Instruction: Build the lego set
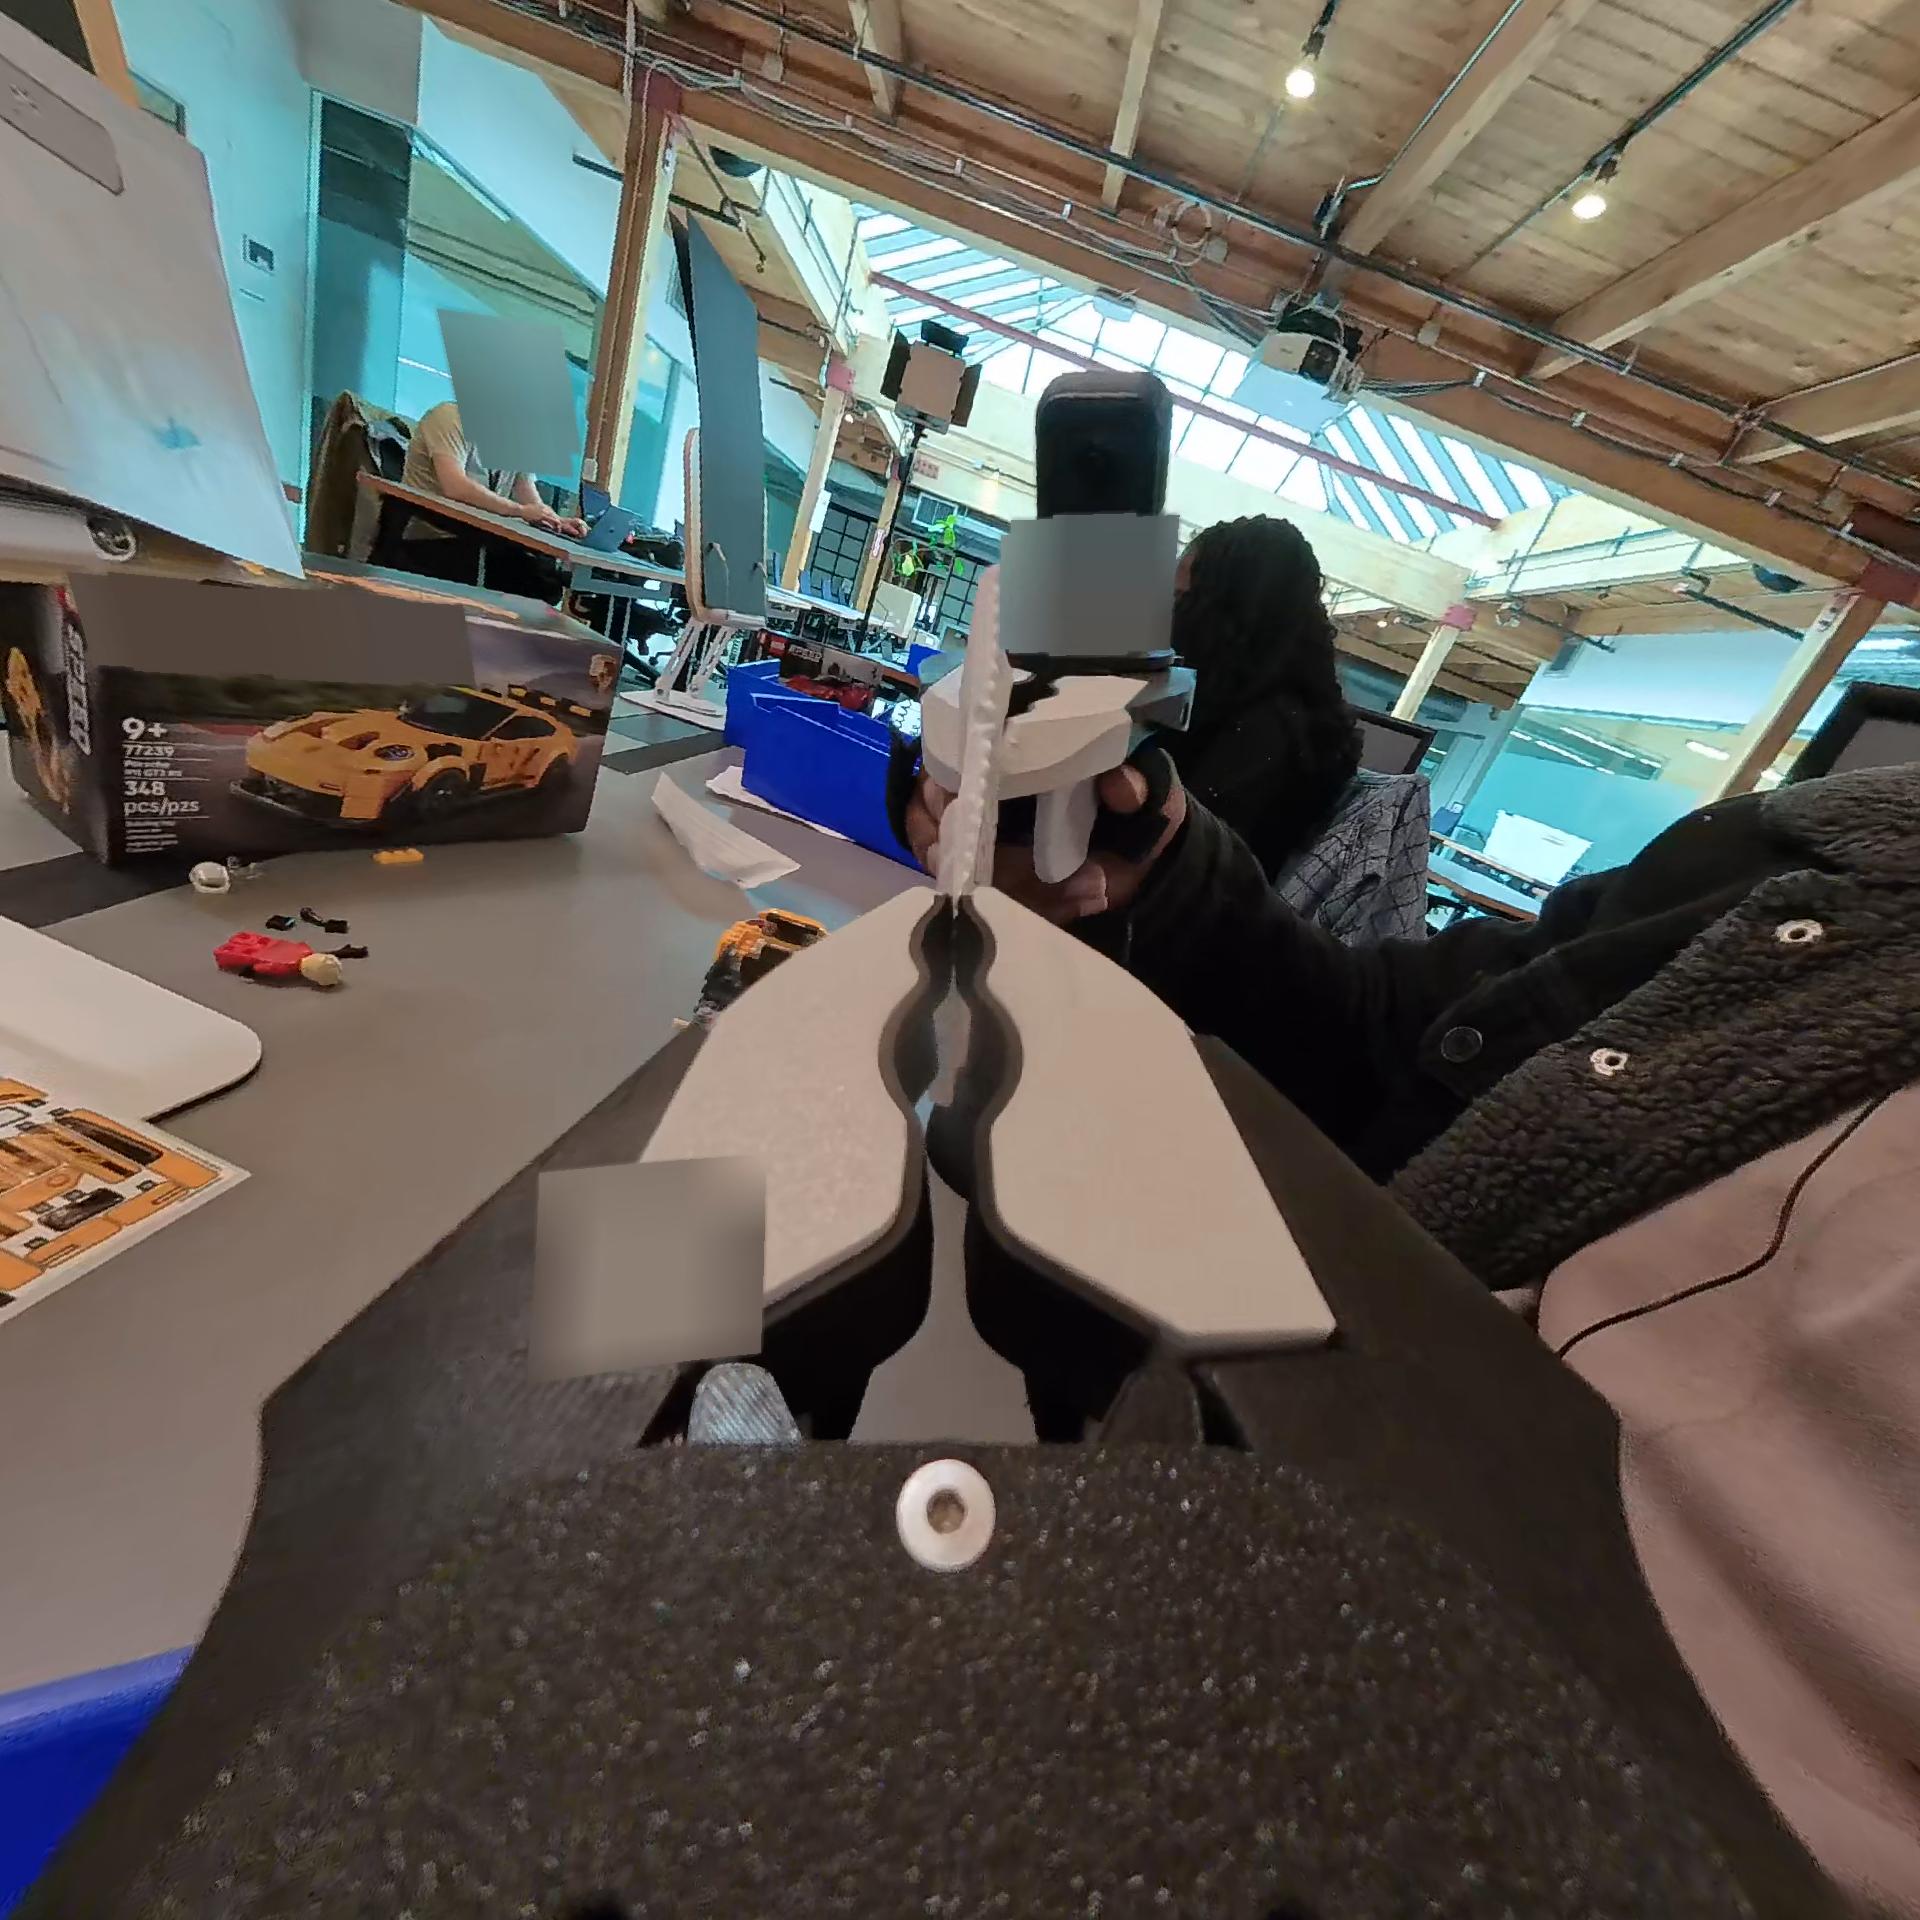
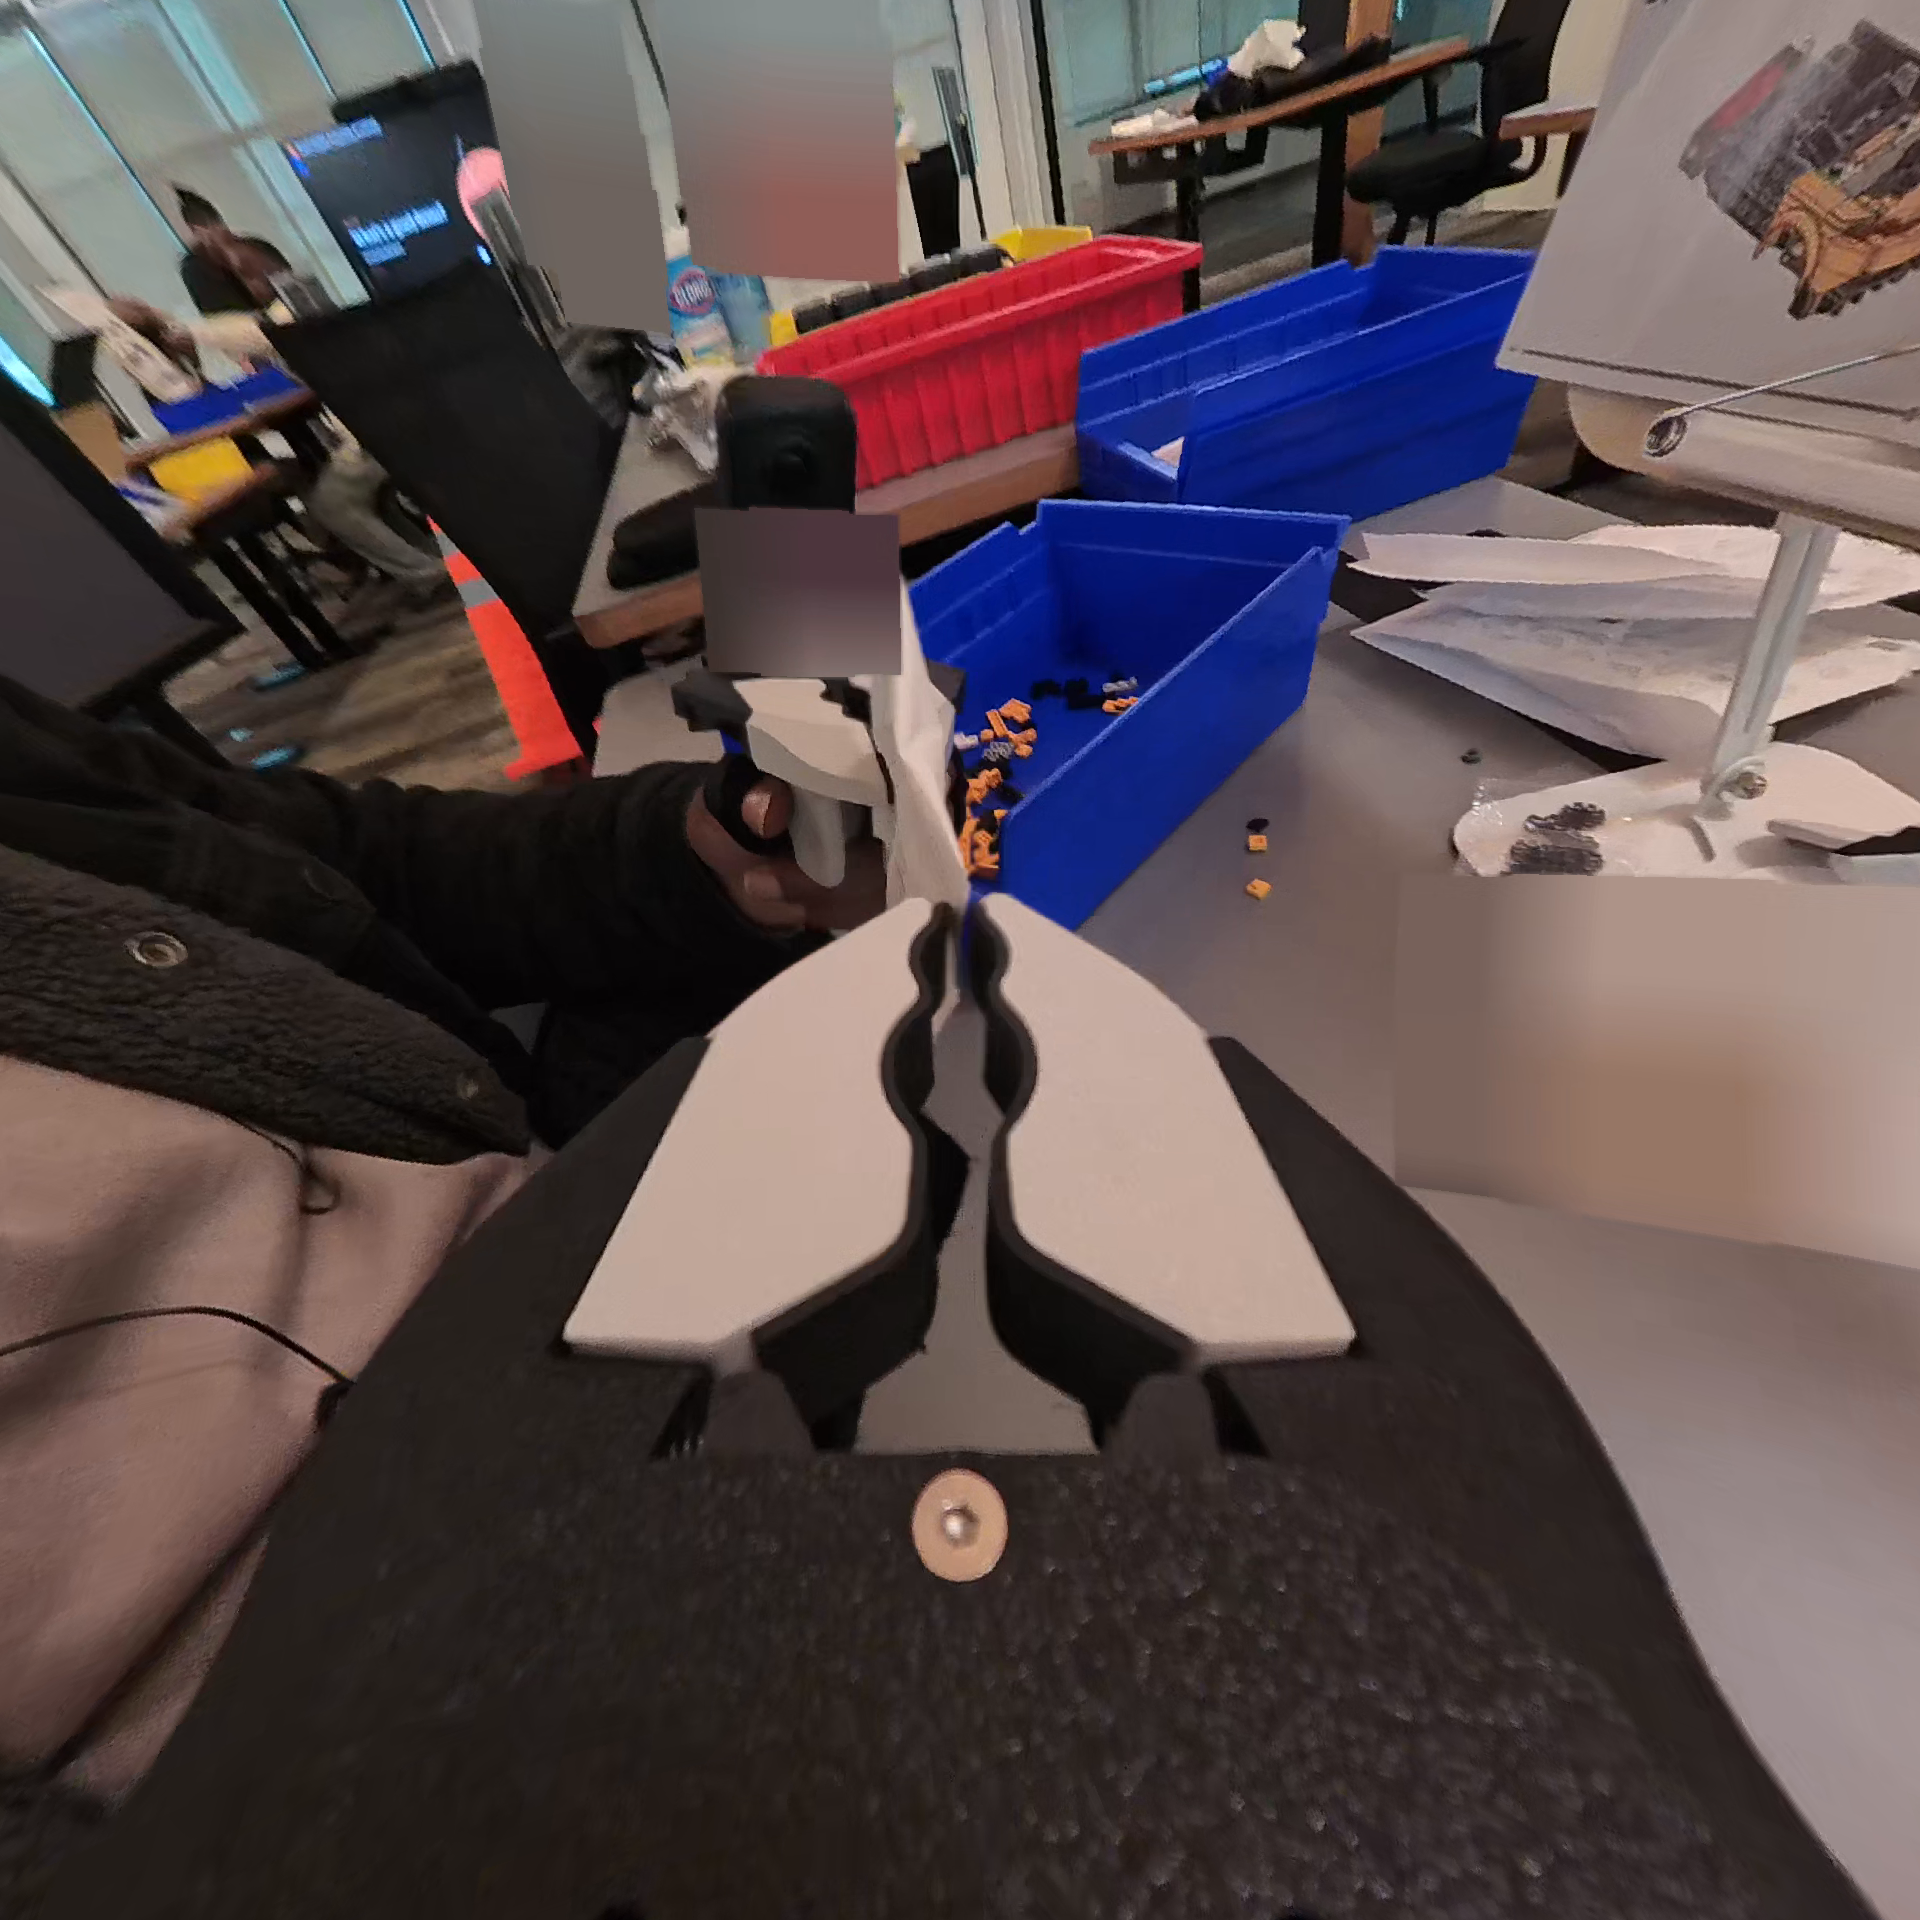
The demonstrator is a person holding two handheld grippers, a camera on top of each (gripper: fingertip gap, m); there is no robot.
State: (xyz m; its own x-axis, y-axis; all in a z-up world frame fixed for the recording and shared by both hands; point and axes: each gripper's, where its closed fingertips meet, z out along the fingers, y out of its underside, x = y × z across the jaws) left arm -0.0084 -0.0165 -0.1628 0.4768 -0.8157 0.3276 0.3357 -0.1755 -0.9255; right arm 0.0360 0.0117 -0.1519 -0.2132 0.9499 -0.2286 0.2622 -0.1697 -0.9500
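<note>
We pinch one white paper parts bag with both tools, the left tool and right tool squeezed on it. Small orange and black bricks wait in the blue plastic bin. The half-built yellow car sits on the grey counter. Lots left to build, we think.

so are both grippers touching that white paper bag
Touching. The left wrist view shows the left gripper shut on the white bag; the right wrist view shows the right gripper pinching its other end.

A long red plastic bin sits at upper centre; an orange traffic cone stands at left, on the wooden floor.
</note>
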